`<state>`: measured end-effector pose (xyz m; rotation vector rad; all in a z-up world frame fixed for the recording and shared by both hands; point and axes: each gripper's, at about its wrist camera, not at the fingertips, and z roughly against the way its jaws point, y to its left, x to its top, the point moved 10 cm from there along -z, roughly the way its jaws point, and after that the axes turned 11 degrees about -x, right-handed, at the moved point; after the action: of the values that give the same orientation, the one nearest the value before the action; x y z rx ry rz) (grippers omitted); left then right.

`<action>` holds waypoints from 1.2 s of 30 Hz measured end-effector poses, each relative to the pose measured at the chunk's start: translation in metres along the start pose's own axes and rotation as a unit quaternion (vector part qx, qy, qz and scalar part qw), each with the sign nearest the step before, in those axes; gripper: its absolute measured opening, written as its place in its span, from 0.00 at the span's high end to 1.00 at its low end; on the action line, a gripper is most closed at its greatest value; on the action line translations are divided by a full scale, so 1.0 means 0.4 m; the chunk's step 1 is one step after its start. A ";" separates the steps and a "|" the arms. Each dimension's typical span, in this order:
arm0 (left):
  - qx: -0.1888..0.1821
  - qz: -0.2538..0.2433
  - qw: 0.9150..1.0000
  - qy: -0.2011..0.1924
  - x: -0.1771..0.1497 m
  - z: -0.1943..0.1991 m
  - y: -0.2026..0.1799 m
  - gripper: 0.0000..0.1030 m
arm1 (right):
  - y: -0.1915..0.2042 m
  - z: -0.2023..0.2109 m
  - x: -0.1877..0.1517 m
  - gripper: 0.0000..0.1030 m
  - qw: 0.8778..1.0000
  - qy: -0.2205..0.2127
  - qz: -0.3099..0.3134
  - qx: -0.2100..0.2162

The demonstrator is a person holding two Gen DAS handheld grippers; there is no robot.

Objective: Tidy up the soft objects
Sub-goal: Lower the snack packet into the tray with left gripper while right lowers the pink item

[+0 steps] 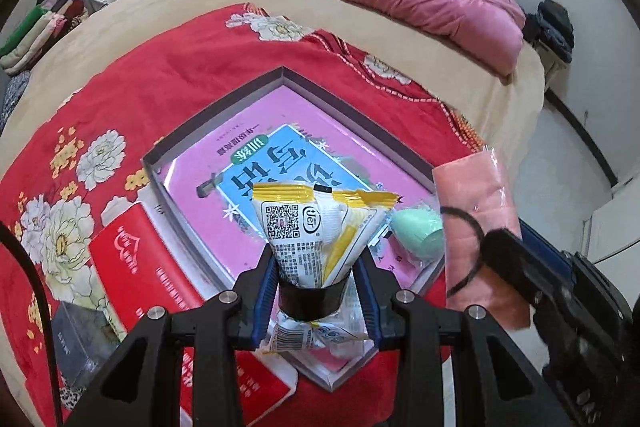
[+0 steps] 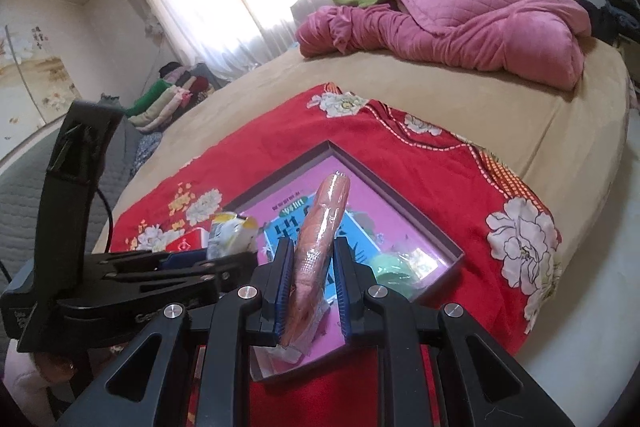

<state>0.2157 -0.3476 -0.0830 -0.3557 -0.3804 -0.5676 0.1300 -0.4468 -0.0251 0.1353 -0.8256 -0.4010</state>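
The left tongs (image 1: 316,291) are clamped on a white-and-yellow crinkled plastic packet with a QR code (image 1: 308,227), pinched across its narrowed lower part where a black band wraps it, so the wider sealed end fans out ahead of the fingers and the long axis runs straight forward, away from the camera. The right tongs (image 2: 310,287) are closed on a flat salmon-pink cloth sealed in clear film (image 2: 318,239), gripped on its two broad faces near one end; seen edge-on, it stands as a thin blade whose long axis points forward and slightly up, towards the far rim. Both soft items hang above a shallow grey-walled rectangular box (image 1: 224,103) lined with a pink-and-blue printed book cover, lying on a red floral blanket (image 1: 168,75) spread over the bed. Holding each piece by one end likely leaves the free end able to be lowered into the box first. A mint-green egg-shaped sponge (image 1: 420,233) already rests inside, near the box's right corner, just beside the packet's tip. A red carton (image 1: 136,267) lies outside, touching the left wall
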 end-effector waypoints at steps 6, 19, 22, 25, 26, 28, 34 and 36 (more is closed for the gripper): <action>0.006 -0.001 1.000 0.021 0.008 -0.061 0.013 0.64 | -0.003 -0.029 -0.017 0.81 1.000 0.011 0.002 -0.002; 0.014 0.008 0.999 0.045 0.006 -0.143 0.048 0.64 | -0.008 -0.117 -0.071 0.81 0.999 0.047 0.010 -0.011; 0.015 0.012 0.999 0.049 0.004 -0.152 0.058 0.64 | -0.010 -0.135 -0.082 0.81 0.999 0.050 0.015 -0.015; 0.015 0.016 0.998 0.051 0.000 -0.159 0.067 0.64 | -0.013 -0.151 -0.075 0.81 0.999 0.044 0.015 -0.017; 0.014 0.017 0.998 0.053 -0.001 -0.161 0.068 0.64 | -0.015 -0.155 -0.076 0.81 0.999 0.045 0.016 -0.022; 0.010 0.022 0.998 0.052 -0.001 -0.162 0.071 0.64 | -0.019 -0.166 -0.073 0.81 0.999 0.044 0.014 -0.028; 0.000 0.030 0.998 0.047 0.001 -0.156 0.069 0.63 | -0.038 -0.205 -0.050 0.81 0.996 0.033 0.035 -0.071; -0.003 0.028 0.999 0.046 0.001 -0.154 0.066 0.63 | -0.042 -0.215 -0.052 0.81 0.995 0.034 0.039 -0.079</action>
<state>0.2466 -0.3531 -0.1424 -0.3436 -0.2796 -0.5278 0.1758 -0.4573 -0.1018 -0.0310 -0.7264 -0.3849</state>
